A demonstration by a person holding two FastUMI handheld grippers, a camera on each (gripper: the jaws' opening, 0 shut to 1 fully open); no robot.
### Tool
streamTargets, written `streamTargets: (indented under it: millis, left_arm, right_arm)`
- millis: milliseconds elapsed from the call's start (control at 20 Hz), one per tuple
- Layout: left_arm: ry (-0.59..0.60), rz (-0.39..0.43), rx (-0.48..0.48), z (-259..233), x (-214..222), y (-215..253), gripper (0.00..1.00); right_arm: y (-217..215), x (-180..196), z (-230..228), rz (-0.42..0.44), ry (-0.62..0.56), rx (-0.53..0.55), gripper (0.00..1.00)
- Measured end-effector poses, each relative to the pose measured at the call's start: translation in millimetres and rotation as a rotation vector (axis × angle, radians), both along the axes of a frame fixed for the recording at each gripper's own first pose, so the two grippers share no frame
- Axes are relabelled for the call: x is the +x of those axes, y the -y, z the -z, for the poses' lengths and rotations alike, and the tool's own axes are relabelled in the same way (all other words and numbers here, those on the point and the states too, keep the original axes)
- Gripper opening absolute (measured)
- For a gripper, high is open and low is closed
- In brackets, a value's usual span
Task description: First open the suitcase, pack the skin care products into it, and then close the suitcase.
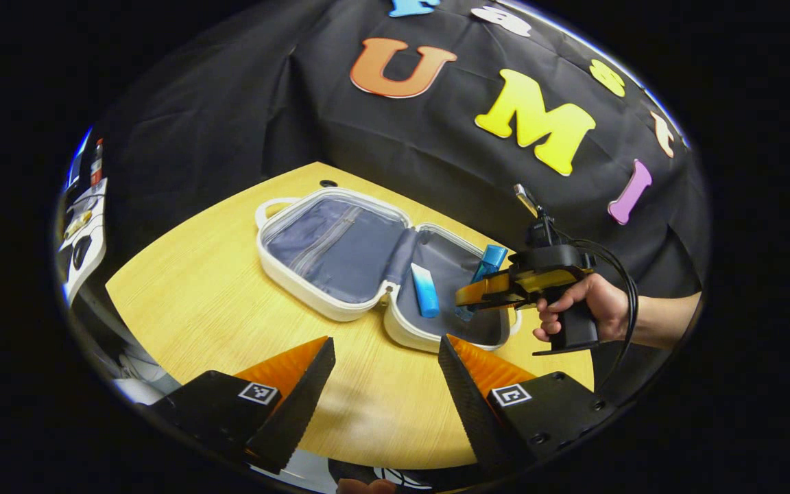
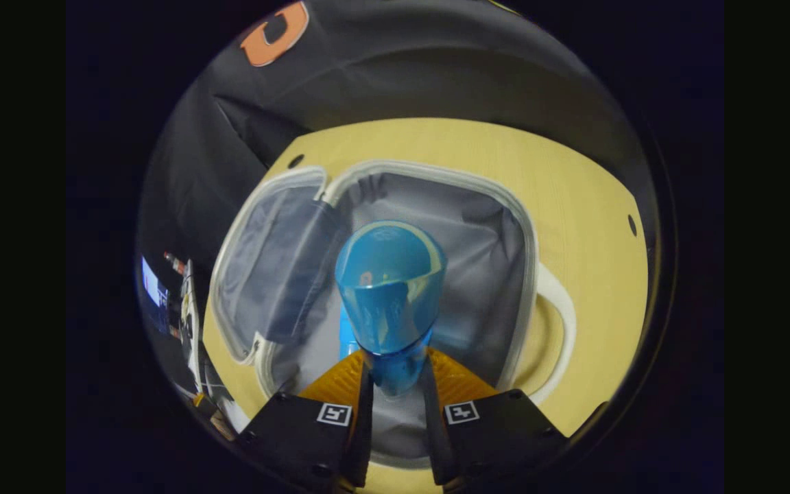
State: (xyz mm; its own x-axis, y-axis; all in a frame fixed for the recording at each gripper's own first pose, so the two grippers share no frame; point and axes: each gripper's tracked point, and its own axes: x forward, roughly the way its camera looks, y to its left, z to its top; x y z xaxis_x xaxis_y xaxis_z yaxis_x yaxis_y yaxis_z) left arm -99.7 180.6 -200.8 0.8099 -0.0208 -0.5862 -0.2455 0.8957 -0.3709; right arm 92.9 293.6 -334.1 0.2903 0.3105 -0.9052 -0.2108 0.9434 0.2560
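Left gripper (image 1: 385,367): nearest of all, it hung low over the table's near edge, its fingers (image 1: 299,384) spread wide with nothing between them.
Table (image 1: 203,302): pale wood, rounded at the front, with the black cloth wall behind it.
Suitcase (image 1: 340,250): a small white-rimmed case lay flat and fully open on the table, both grey-lined halves facing up; one half had a zipped pocket, and a white handle (image 2: 559,322) stuck out from the other half's far side.
Right gripper (image 2: 395,374): held in a person's hand (image 1: 583,305) above the open half near the handle, its fingers were clamped on the bottle.
Blue bottle (image 2: 389,295): glossy, with a broad cap, it was pinched low on its body over the grey lining.
Light blue tube (image 1: 425,291): it lay flat inside the same half, near the hinge.
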Motion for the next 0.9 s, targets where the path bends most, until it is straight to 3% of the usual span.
streamTargets:
  millis: [250,450,850,900]
  left_arm:
    - [0.011,-0.077,-0.028,-5,-2,-28,0.97]
    - [0.022,-0.079,-0.032,-8,2,-27,1.0]
    - [0.008,-0.093,-0.037,-6,-3,-36,0.97]
    - [0.01,-0.099,-0.03,-6,-3,-40,0.97]
  right_arm:
    - [3,2,18,0.157,-0.097,-0.006,0.32]
    - [6,13,26,0.231,-0.096,-0.039,0.32]
    - [6,13,30,0.244,-0.088,-0.096,0.31]
    - [4,11,29,0.238,-0.083,-0.099,0.36]
